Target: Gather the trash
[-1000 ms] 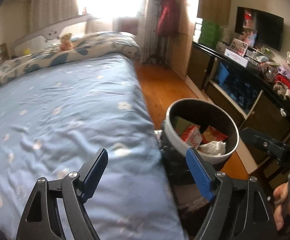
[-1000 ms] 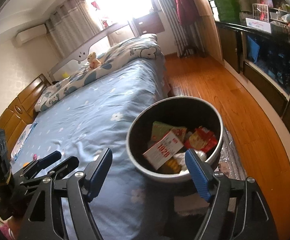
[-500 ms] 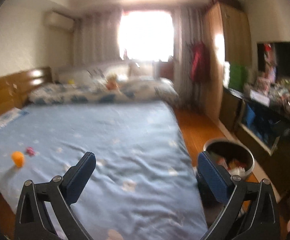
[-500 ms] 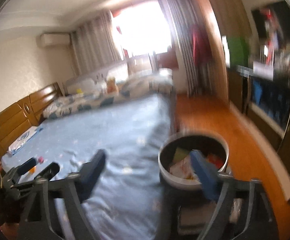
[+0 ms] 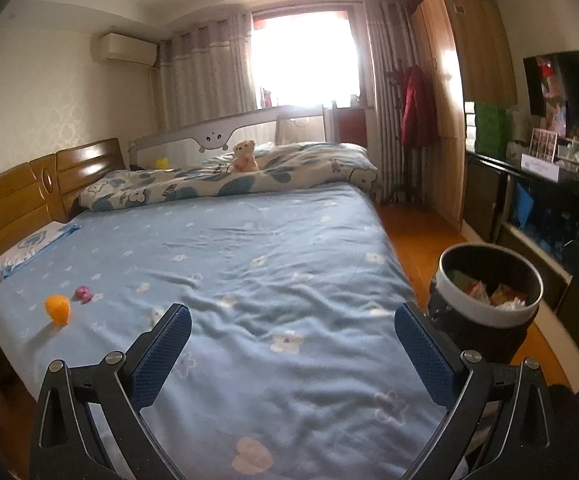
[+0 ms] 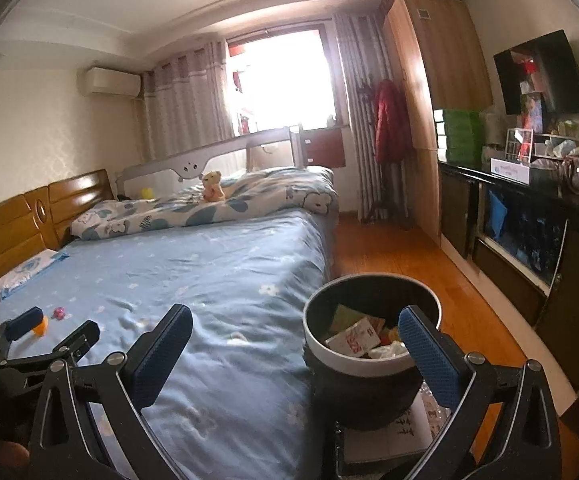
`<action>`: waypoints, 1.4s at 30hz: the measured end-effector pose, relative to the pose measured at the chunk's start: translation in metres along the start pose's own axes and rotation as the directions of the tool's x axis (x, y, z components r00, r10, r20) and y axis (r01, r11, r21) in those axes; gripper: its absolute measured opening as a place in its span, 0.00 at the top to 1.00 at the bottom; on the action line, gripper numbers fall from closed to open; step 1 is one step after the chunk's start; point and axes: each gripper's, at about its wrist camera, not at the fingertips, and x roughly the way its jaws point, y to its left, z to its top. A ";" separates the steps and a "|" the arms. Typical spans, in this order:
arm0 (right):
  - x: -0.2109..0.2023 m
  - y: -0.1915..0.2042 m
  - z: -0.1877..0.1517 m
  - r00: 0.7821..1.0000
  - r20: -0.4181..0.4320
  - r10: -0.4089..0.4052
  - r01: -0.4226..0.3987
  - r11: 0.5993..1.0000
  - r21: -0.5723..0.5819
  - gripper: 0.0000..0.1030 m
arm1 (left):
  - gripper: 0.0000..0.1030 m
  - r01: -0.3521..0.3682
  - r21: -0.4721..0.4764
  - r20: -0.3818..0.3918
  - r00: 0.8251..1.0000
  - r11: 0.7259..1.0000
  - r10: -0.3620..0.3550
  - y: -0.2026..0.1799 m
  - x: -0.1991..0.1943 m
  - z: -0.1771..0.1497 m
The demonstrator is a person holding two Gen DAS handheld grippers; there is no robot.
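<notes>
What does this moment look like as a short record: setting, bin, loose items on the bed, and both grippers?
setting: bedroom, bed with blue sheet
bin: round bin on the floor at the bed's right side, holding wrappers and paper
loose items: orange piece and small pink piece on the sheet, near its left edge
left gripper: open, nothing between the fingers
right gripper: open, nothing between the fingers
</notes>
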 end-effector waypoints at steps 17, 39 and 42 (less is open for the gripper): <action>-0.006 0.005 -0.003 1.000 0.029 0.009 -0.008 0.999 -0.037 0.00 | 0.00 0.007 -0.012 0.022 1.000 1.000 -0.006 0.011 0.016 0.002; -0.006 0.002 -0.003 1.000 0.014 0.022 -0.022 1.000 -0.020 0.00 | 0.01 -0.002 -0.017 0.035 0.999 1.000 0.002 0.015 0.015 0.001; -0.006 0.002 -0.003 1.000 0.013 0.022 -0.021 1.000 -0.021 0.00 | 0.01 -0.002 -0.017 0.034 0.999 1.000 0.002 0.015 0.015 0.001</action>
